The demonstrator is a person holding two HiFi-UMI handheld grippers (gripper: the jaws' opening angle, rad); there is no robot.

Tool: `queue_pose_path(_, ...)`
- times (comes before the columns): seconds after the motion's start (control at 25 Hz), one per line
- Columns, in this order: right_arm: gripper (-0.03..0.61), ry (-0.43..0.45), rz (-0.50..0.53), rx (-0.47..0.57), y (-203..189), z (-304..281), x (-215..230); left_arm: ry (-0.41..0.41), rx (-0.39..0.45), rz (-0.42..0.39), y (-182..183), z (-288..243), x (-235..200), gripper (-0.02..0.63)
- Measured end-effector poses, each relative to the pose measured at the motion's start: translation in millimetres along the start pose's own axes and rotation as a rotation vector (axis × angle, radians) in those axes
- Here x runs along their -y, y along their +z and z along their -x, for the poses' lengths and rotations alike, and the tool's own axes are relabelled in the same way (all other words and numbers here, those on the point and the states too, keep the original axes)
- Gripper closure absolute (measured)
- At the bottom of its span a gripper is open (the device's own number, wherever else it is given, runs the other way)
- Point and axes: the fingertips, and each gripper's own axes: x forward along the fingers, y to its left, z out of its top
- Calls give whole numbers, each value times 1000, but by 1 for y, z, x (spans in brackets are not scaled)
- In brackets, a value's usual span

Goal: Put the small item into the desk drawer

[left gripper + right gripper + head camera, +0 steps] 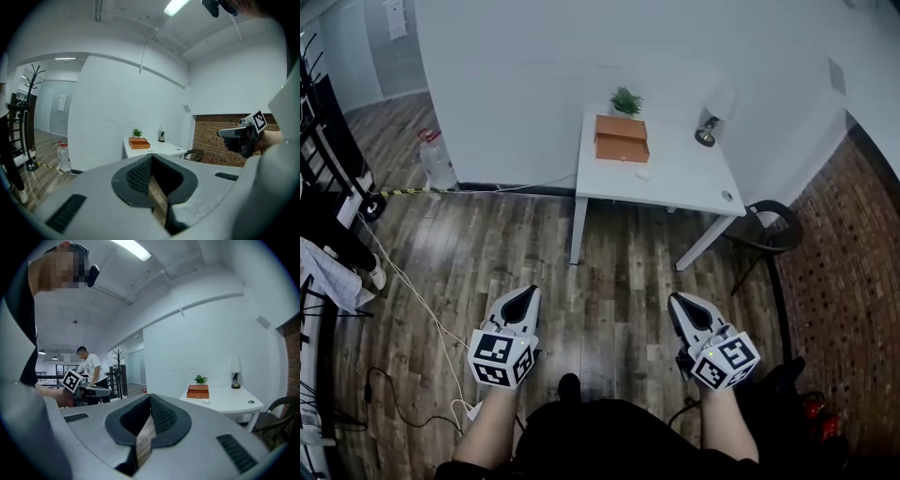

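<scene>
Wood-plank floor (609, 272) runs up to a white wall (516, 84), where a white desk (675, 183) stands in the corner next to a brick wall (853, 253). An orange drawer box (621, 139) sits toward the back of the desktop, its front facing the room. A small potted plant (626, 101) stands just behind it, and a desk lamp (710, 127) stands at the back right. The small white item (643, 174) lies on the bare desktop just in front of the drawer box, near the box's right end and not touching it. The right gripper view shows it in the same spot, a pale speck below the box. A dark chair (769, 230) stands beside the desk's right end. A clear plastic bottle (437, 159) stands at the foot of the wall to the desk's left, and a pale cable (412, 291) trails across the floor. The person stands well back from the desk and holds both tools side by side over the floor, pointing toward the desk. The left gripper (523, 295) has its jaws closed together with nothing between them, and only floorboards show through the notch behind the tips. The right gripper (682, 302) is likewise closed tip to tip and empty. Neither gripper is anywhere near the item or the drawer box. Another person (91, 369) stands in the far background of the right gripper view.
</scene>
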Motion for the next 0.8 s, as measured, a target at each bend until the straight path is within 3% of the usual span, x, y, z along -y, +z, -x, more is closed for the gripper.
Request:
queue_pose_path(0.44,574,14,-14,-50,-6,-56,9,-31,-29,27,-1,-40,-36,611)
queue_pose_path(0.8,574,-25,-84,-14,-18,-72,82,-68,-78,41,3,-101,-24,611)
